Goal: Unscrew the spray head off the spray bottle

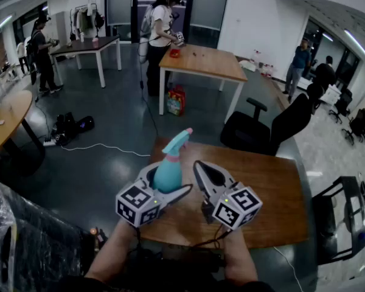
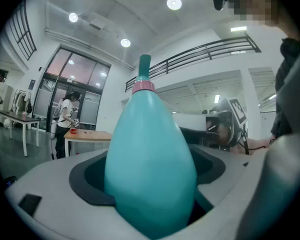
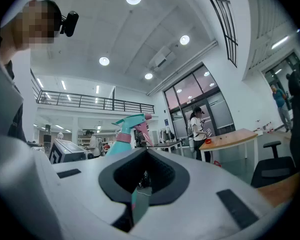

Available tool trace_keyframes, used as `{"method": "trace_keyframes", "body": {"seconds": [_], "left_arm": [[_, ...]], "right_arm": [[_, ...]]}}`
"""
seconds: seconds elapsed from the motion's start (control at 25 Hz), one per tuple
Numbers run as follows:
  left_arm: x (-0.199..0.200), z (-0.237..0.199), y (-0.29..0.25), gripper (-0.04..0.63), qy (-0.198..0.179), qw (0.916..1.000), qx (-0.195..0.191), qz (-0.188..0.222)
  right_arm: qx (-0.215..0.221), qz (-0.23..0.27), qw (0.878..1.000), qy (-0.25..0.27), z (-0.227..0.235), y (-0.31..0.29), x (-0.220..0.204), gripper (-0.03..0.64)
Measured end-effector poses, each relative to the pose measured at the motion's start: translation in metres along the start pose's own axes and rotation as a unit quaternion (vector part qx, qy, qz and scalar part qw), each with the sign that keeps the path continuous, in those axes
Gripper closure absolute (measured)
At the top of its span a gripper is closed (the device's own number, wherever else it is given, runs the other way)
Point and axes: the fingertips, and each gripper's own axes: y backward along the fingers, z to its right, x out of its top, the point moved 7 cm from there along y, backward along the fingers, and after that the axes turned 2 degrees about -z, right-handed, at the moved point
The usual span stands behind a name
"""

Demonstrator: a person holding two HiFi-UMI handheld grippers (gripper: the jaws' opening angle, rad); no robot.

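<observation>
A teal spray bottle (image 1: 168, 174) with a teal spray head (image 1: 177, 140) and a pink nozzle tip is held upright over the near left part of the wooden table (image 1: 267, 181). My left gripper (image 1: 167, 182) is shut on its body. In the left gripper view the bottle (image 2: 150, 154) fills the space between the jaws of the left gripper (image 2: 150, 189), and a pink collar (image 2: 143, 87) sits under the head. My right gripper (image 1: 198, 166) hangs just right of the bottle, shut and holding nothing. From the right gripper (image 3: 142, 176) view, the spray head (image 3: 131, 121) shows to the left, apart from the jaws.
A black office chair (image 1: 274, 123) stands at the table's far edge. Beyond it is a second wooden table (image 1: 201, 59) with a person beside it and a red bag (image 1: 176, 100) underneath. Cables (image 1: 103, 146) lie on the floor at left. Clear plastic sheeting (image 1: 24, 242) fills the near left.
</observation>
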Motion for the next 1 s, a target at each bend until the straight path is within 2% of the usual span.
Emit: {"method": "trace_keyframes", "body": {"seconds": [0.68,0.84,1.0], "left_arm": [[-0.007,-0.003,0.002,0.152,0.005,1.0,0.002,-0.006],[-0.007,-0.003,0.001,0.152,0.005,0.9999,0.008,-0.007],[-0.008,-0.007,0.001,0.152,-0.012,0.9995,0.028,-0.013]], "right_arm": [[0.005,0.001,1.0,-0.009,-0.004,-0.003,0.0,0.607],[0.018,0.005,1.0,-0.01,-0.007,-0.002,0.003,0.607],[0.05,0.025,0.998,-0.02,-0.02,-0.003,0.009,0.607]]}}
